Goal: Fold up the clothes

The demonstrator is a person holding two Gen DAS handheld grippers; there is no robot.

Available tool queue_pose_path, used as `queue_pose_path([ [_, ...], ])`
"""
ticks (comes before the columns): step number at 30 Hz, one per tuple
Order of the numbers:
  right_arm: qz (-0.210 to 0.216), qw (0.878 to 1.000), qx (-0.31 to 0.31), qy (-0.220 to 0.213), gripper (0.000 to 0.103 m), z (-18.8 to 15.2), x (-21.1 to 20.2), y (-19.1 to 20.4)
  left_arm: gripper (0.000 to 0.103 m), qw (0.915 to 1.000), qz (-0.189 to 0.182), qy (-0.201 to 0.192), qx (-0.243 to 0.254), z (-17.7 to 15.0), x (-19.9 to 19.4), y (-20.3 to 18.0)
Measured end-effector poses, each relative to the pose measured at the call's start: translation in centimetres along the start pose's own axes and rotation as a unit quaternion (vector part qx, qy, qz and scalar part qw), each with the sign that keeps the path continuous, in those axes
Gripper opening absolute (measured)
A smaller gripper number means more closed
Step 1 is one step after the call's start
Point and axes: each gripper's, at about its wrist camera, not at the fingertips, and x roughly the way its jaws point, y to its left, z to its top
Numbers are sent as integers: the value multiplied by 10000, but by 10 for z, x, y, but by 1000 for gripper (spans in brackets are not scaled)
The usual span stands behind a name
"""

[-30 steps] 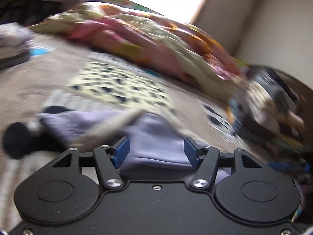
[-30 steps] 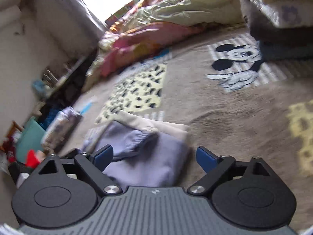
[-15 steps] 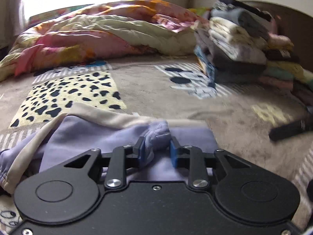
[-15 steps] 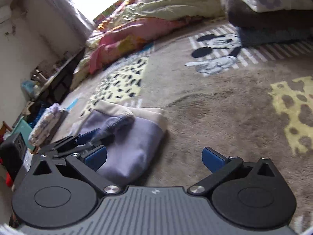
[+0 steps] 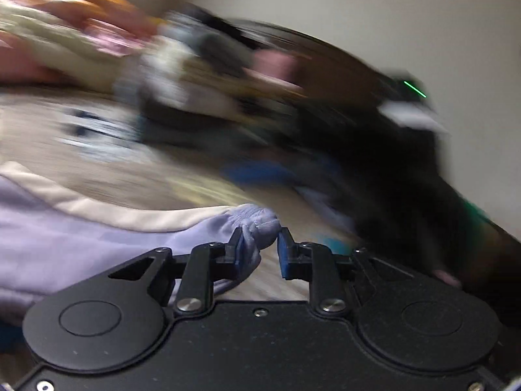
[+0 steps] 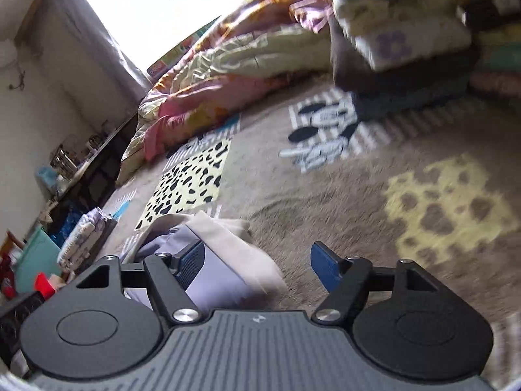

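A lilac garment (image 5: 65, 238) with a cream band (image 5: 107, 210) lies folded on the brown patterned blanket (image 6: 342, 208). My left gripper (image 5: 260, 249) has its jaws a small way apart, with the garment's gathered cuff (image 5: 257, 224) bunched between them and touching the left pad. The left wrist view is motion-blurred. In the right wrist view the same garment (image 6: 221, 277) lies under my right gripper (image 6: 257, 260), which is wide open and empty just above the garment's right edge.
A stack of folded clothes (image 6: 407, 42) stands at the back right, a rumpled floral quilt (image 6: 234, 75) along the back. A smaller folded pile (image 6: 84, 238) and a cluttered dark shelf (image 6: 81, 169) lie at the left. A dark blurred shape (image 5: 407, 176) fills the left view's right side.
My left gripper's jaws have parted slightly around the cuff and the view has swung right with heavy blur. My right gripper has moved closer over the garment's right edge, still open.
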Motion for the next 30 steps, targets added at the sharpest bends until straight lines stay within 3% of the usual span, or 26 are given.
queue_pose_path([
  [2, -64, 9997, -209, -47, 73, 4, -13, 5, 23, 9987, -464, 194, 53, -3, -1, -11],
  [4, -72, 9992, -390, 0, 73, 6, -21, 10, 53, 9983, -572, 69, 5, -4, -12, -11],
  [5, -75, 9989, -465, 19, 73, 6, -23, 12, 59, 9984, -554, -62, -92, -4, -21, -9],
  [7, -75, 9983, -578, 97, 73, 5, -21, 16, 59, 9981, -429, -372, -256, -5, -41, -1],
  [11, -16, 9971, -688, 315, 73, 0, 5, 29, 59, 9903, 374, -1073, -800, -8, -88, 29],
  [15, -95, 9938, -904, 641, 72, -8, 55, 50, 58, 9653, 1421, -1561, -1536, -18, -124, 72],
  [18, -275, 9886, -1142, 942, 73, -16, 98, 60, 58, 9467, 1982, -1628, -1947, -28, -138, 100],
  [21, -433, 9850, -1213, 1145, 79, -24, 132, 57, 58, 9361, 2250, -1525, -2234, -35, -140, 119],
  [23, -442, 9847, -1103, 1272, 79, -29, 150, 49, 58, 9342, 2365, -1390, -2283, -38, -138, 125],
  [25, 27, 9869, -679, 1465, 49, -35, 157, 36, 58, 9334, 2475, -1270, -2265, -38, -136, 129],
  [26, 286, 9860, -512, 1560, 12, -39, 157, 33, 58, 9335, 2504, -1226, -2255, -38, -136, 131],
  [27, 356, 9850, -572, 1587, 8, -44, 153, 35, 58, 9330, 2514, -1215, -2270, -39, -137, 133],
  [30, 551, 9828, -888, 1523, 7, -57, 127, 44, 58, 9309, 2508, -1222, -2359, -43, -141, 138],
])
